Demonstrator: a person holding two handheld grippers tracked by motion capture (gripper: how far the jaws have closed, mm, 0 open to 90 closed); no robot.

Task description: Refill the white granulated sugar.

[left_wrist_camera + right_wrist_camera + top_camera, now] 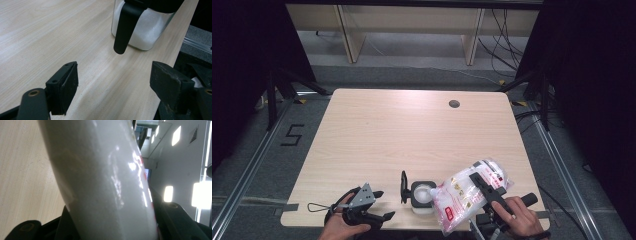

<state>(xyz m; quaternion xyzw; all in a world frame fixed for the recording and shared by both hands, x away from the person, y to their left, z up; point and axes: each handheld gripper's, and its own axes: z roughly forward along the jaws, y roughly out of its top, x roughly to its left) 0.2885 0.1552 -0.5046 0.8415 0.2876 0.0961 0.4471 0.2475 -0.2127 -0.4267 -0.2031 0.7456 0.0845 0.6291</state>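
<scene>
A clear square container [422, 206] of white granules stands near the table's front edge, and its black flip lid [404, 187] stands open on its left side. My right gripper [480, 183] is shut on a clear plastic bag [456, 201] of white granules with red print. The bag is tilted, with its lower left end over the container's mouth. In the right gripper view the bag [100, 170] sits between both jaws. My left gripper [384, 205] rests open on the table left of the container. In the left gripper view the container [147, 30] and its hanging lid [125, 27] lie beyond my open left gripper [113, 75].
A dark cable hole [454, 103] sits near the table's far right edge. The light wood table [402, 135] stretches away behind the container. Wooden furniture legs [348, 35] stand on the grey floor beyond it. A "5" [292, 135] is marked on the floor at the left.
</scene>
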